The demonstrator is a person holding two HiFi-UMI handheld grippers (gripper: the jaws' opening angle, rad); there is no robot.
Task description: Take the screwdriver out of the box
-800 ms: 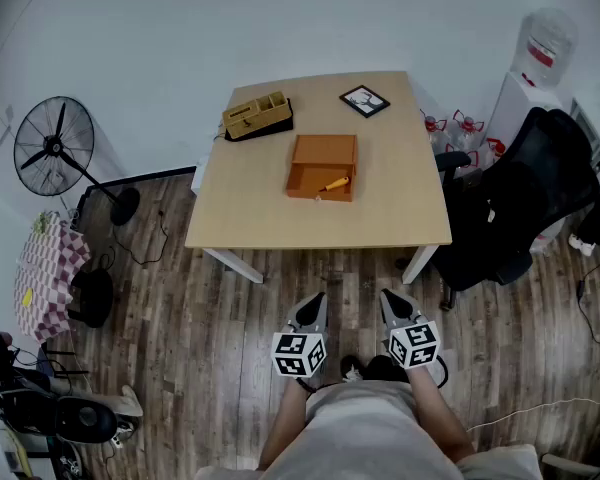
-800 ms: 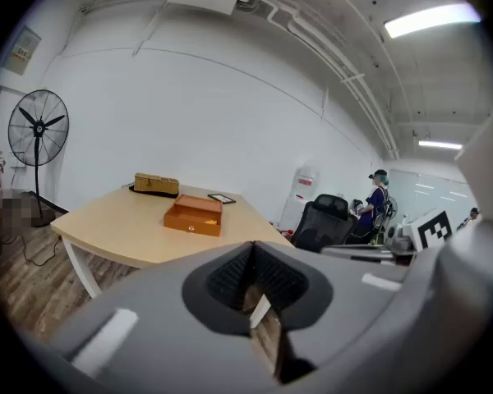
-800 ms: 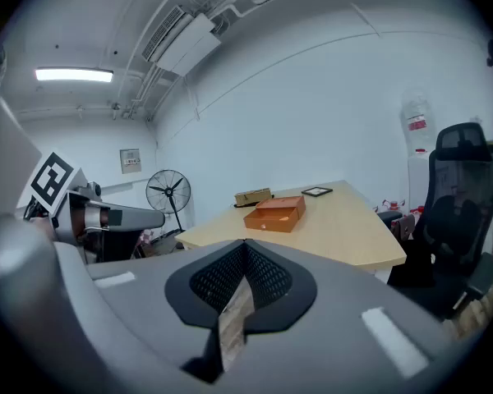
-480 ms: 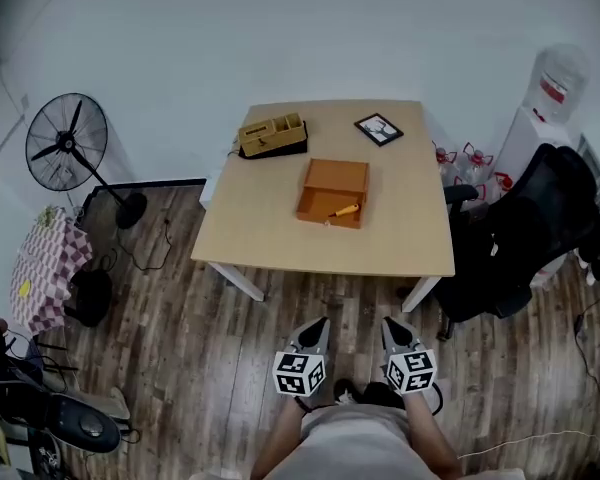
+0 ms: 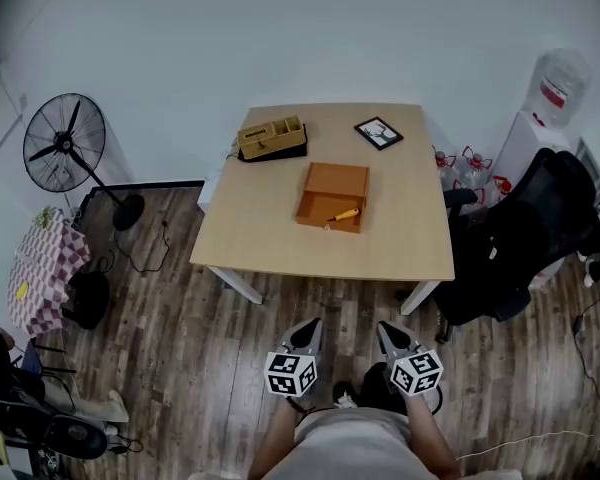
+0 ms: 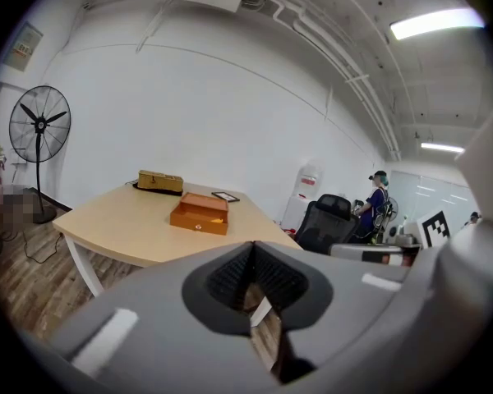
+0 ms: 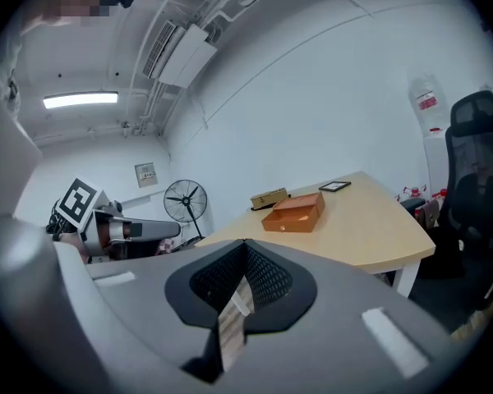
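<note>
An open orange box (image 5: 331, 197) sits in the middle of a light wooden table (image 5: 260, 238); an orange-handled screwdriver (image 5: 342, 214) lies inside it near the front wall. The box also shows far off in the left gripper view (image 6: 200, 213) and the right gripper view (image 7: 296, 212). Both grippers are held low above the floor, well short of the table. My left gripper (image 5: 309, 326) and my right gripper (image 5: 387, 328) have their jaws closed tip to tip with nothing between them.
A tan organiser (image 5: 271, 137) and a small framed picture (image 5: 379, 132) stand at the table's far side. A black office chair (image 5: 520, 238) is right of the table, a water dispenser (image 5: 550, 93) behind it. A standing fan (image 5: 65, 143) is at left.
The head view has shifted a little, so the table sits slightly lower in frame. Both grippers stay shut and have dropped a bit toward the person.
</note>
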